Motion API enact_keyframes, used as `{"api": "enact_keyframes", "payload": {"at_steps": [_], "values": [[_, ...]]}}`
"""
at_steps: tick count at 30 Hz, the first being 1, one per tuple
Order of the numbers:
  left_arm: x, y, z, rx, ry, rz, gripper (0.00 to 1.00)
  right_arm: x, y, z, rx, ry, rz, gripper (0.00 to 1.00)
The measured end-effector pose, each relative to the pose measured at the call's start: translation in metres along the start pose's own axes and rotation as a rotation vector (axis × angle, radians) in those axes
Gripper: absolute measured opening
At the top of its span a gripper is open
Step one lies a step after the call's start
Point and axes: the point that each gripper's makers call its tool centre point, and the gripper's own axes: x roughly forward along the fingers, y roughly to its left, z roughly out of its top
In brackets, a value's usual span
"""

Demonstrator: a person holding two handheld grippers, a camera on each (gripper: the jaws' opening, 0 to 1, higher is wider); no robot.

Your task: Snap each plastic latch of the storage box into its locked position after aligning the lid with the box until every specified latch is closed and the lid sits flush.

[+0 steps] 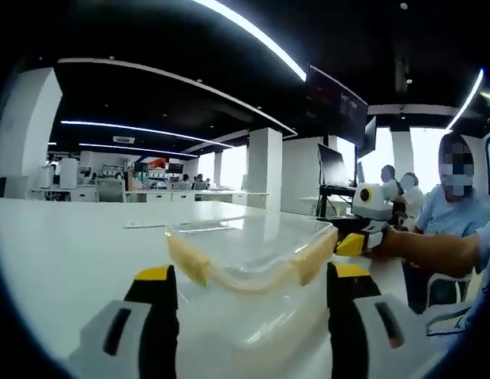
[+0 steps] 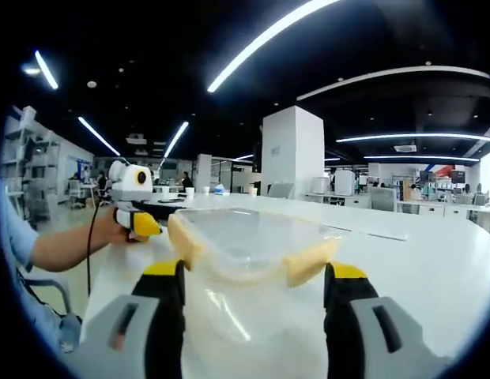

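A clear plastic storage box (image 1: 253, 237) with its lid on lies on the white table (image 1: 71, 253). Yellow latches (image 1: 187, 260) (image 1: 314, 257) sit at its near corners. My left gripper (image 1: 253, 288) is open, its yellow-tipped jaws standing on either side of the box's near end. In the right gripper view the same box (image 2: 253, 237) shows yellow latches (image 2: 184, 241) (image 2: 308, 264), and my right gripper (image 2: 253, 284) is open around that end. The right gripper (image 1: 363, 225) shows beside the box, held by a hand. The left gripper (image 2: 133, 209) appears likewise.
The table top (image 2: 435, 260) stretches wide and white around the box. A person in a blue shirt (image 1: 454, 217) sits at its right edge, with a chair (image 1: 435, 288) beside. Desks, pillars and monitors (image 1: 333, 103) stand far behind.
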Motion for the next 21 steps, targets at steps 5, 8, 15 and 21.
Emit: {"api": "enact_keyframes", "payload": {"at_steps": [5,8,15,21], "values": [[0.0047,-0.0007,-0.0080,0.017,0.038,-0.002,0.78,0.0001,0.0003,-0.0001,0.000,0.000,0.001,0.71],[0.0047,-0.0006,-0.0090,0.021,0.044,-0.002,0.78,0.0001,0.0005,-0.0001,0.000,0.000,0.001,0.71],[0.0043,-0.0003,-0.0075,0.026,0.038,0.000,0.78,0.0002,-0.0001,0.0005,-0.001,0.000,0.000,0.71],[0.0056,0.0010,-0.0085,0.030,0.045,0.004,0.77,-0.0007,0.0011,0.0003,-0.001,0.000,0.000,0.71]]}}
